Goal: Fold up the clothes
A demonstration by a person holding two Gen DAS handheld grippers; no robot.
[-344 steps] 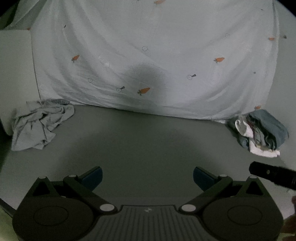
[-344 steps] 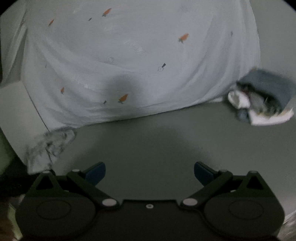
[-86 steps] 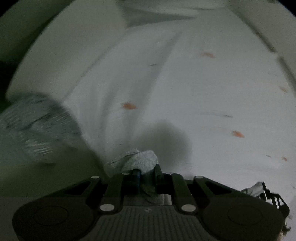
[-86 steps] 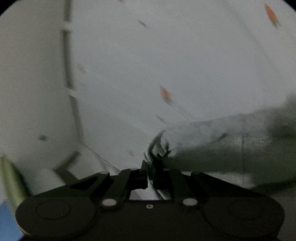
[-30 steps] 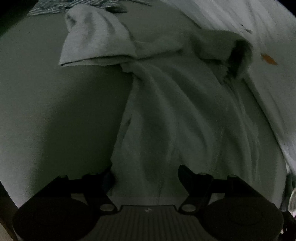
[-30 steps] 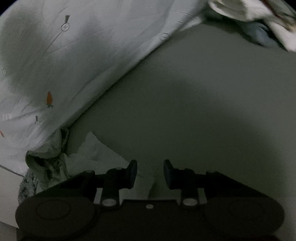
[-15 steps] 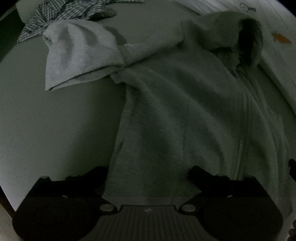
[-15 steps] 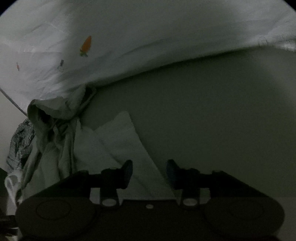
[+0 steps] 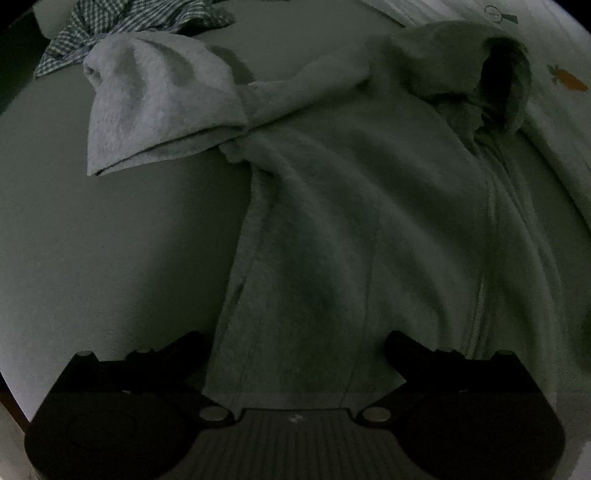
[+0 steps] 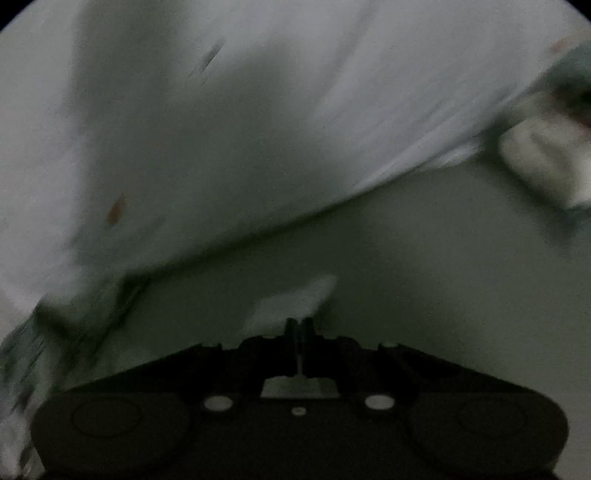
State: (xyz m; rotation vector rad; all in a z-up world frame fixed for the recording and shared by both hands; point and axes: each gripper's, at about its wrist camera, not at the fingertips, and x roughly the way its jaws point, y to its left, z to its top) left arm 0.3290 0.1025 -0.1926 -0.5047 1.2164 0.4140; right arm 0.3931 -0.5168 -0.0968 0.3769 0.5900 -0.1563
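Note:
A grey zip-up hoodie (image 9: 351,203) lies spread front-up on the grey surface (image 9: 110,258) in the left wrist view. Its hood (image 9: 498,74) is at the far right and one sleeve (image 9: 155,99) is flung out to the far left. My left gripper (image 9: 295,338) points down over the hem, wide open, with a finger on either side of the hem's left corner and nothing gripped. The right wrist view is blurred by motion. There my right gripper (image 10: 299,325) is shut, with a pale flap of the hoodie's cloth (image 10: 295,302) sticking out at its fingertips.
A checked shirt (image 9: 129,22) lies crumpled beyond the sleeve at the far left. A white sheet with carrot prints (image 10: 258,110) hangs behind the surface. A small pile of clothes (image 10: 546,158) sits at the far right. Bare grey surface (image 10: 443,277) lies right of the right gripper.
My left gripper's jaws spread from part open to wide over the hem. My right gripper closed on the cloth corner that lay between its jaws and rose, swinging its view towards the sheet.

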